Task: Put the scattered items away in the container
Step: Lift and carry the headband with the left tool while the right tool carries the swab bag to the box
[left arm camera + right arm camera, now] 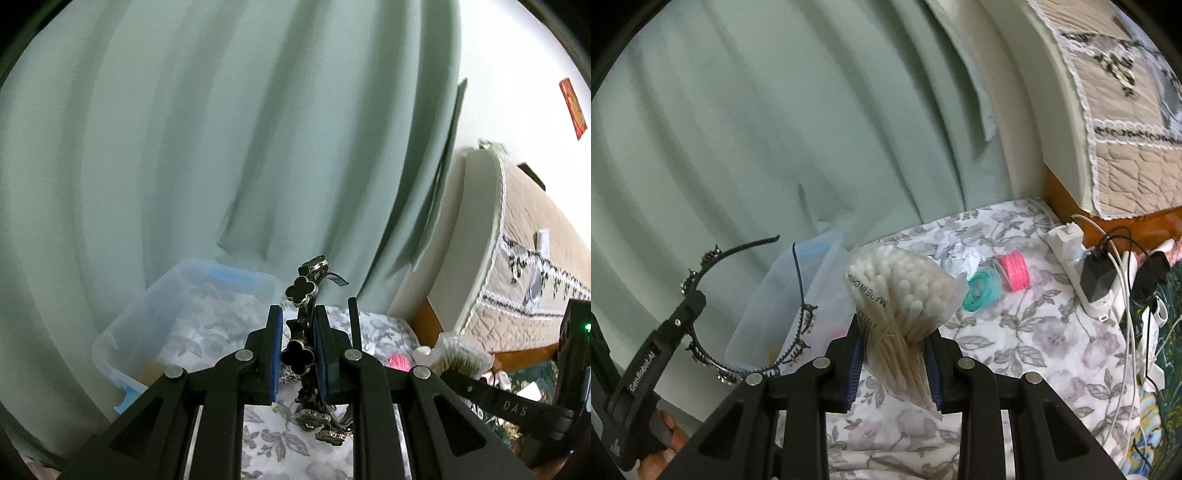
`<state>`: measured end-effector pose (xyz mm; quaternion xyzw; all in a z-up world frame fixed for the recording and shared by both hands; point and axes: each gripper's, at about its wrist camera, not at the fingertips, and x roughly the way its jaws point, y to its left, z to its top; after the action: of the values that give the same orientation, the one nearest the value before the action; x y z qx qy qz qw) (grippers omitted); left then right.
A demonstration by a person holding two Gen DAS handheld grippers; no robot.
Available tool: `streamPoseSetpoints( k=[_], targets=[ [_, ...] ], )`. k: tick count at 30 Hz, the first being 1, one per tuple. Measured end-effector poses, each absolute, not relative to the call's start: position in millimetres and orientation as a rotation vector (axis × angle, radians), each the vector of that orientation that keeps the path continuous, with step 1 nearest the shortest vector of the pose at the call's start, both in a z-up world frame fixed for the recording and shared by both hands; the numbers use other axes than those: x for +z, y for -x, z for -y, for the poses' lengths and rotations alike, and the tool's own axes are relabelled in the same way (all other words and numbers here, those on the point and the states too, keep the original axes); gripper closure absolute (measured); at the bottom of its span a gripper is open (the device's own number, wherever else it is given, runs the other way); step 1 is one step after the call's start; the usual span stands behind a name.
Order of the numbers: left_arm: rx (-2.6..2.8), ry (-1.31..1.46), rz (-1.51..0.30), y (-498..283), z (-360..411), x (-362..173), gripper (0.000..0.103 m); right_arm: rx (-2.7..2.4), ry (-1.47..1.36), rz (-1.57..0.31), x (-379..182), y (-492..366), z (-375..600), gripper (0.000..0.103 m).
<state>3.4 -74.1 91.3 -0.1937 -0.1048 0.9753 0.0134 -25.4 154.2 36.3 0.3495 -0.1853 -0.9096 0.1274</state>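
My left gripper (297, 325) is shut on a black headband (303, 290) with black clover ornaments, held up off the floral cloth. From the right wrist view the same headband (701, 343) hangs at the left, beside the clear plastic container (768, 306). In the left wrist view that container (155, 314) sits just ahead and to the left of the fingers. My right gripper (894, 343) is shut on a clear bag of cotton swabs (901, 291), lifted above the cloth. A teal coil hair tie (983, 289) and a pink one (1015, 270) lie on the cloth further right.
A green curtain (221, 147) hangs close behind the container. Crumpled white paper (956, 251) lies near the hair ties. A white power strip (1075, 258) with a black charger and cables sits at the right edge, below a quilt-covered piece of furniture (1115, 147).
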Motion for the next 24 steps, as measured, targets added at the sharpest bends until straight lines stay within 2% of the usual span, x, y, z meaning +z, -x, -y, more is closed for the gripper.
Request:
streamPoseSetpoints(
  k=[12, 24],
  targets=[
    [3.116, 0.609, 0.451, -3, 119, 86, 0.087, -2.602, -1.045, 0.446, 37, 38, -121, 0.071],
    [3.22, 0.691, 0.63, 17, 186, 59, 0.087, -2.486, -1.043, 0.271, 39, 67, -51, 0.071]
  ],
)
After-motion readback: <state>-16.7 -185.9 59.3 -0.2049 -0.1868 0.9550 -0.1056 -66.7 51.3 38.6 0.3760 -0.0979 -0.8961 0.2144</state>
